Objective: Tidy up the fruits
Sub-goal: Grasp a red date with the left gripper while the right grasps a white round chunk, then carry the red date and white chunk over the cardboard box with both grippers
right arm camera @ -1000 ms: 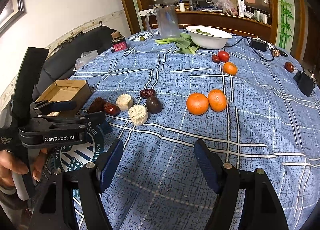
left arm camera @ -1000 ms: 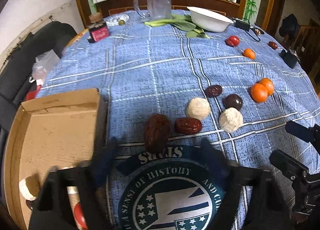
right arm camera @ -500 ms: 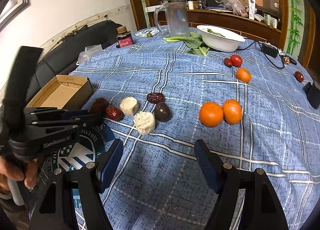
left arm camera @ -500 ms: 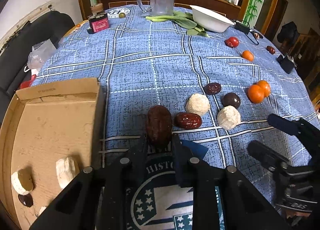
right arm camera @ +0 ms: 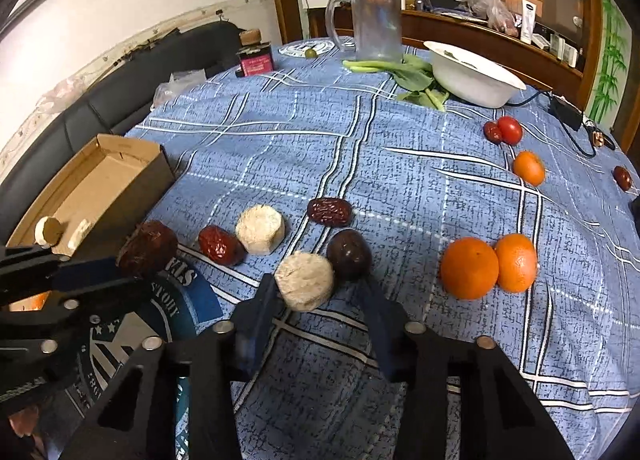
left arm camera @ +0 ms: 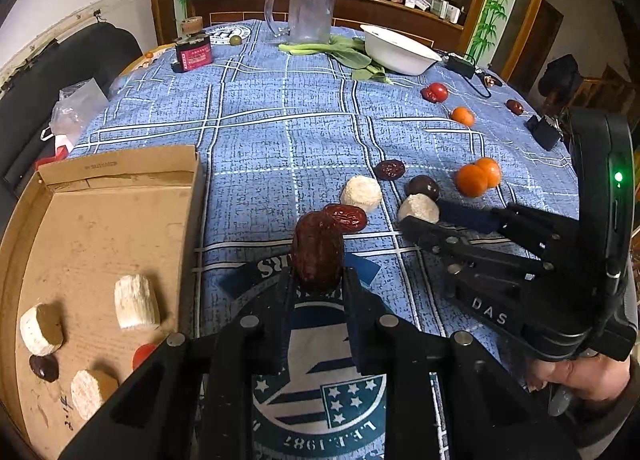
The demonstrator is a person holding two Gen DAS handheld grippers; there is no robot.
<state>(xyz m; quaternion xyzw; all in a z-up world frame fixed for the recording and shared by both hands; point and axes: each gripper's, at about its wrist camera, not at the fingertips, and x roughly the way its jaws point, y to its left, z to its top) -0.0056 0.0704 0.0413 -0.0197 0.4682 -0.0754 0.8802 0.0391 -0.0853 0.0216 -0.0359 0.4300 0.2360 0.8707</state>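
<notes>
My left gripper point(left arm camera: 318, 284) is shut on a large wrinkled dark-red date point(left arm camera: 318, 252), held just above the blue checked cloth beside the cardboard box point(left arm camera: 120, 180). My right gripper point(right arm camera: 318, 300) has a white round piece point(right arm camera: 306, 280) between its closing jaws. The left pad touches the piece and a gap shows at the right pad. A dark plum point(right arm camera: 348, 260) sits right behind that piece. A red date point(right arm camera: 220, 246), another white piece point(right arm camera: 260, 230) and a dark date point(right arm camera: 330, 212) lie close by. Two oranges point(right arm camera: 470, 268) lie to the right.
The box holds several white pieces, a dark fruit and a red one. Farther back lie a tomato point(right arm camera: 510, 130), a small orange point(right arm camera: 528, 168) and a date point(right arm camera: 623, 178). A white bowl point(right arm camera: 472, 80), greens point(right arm camera: 412, 76), a glass mug point(right arm camera: 378, 16) and a red tin point(right arm camera: 256, 60) stand at the far edge.
My left gripper closed on the large date and raised it slightly. My right gripper moved forward and down to the white piece, and its jaws narrowed around it.
</notes>
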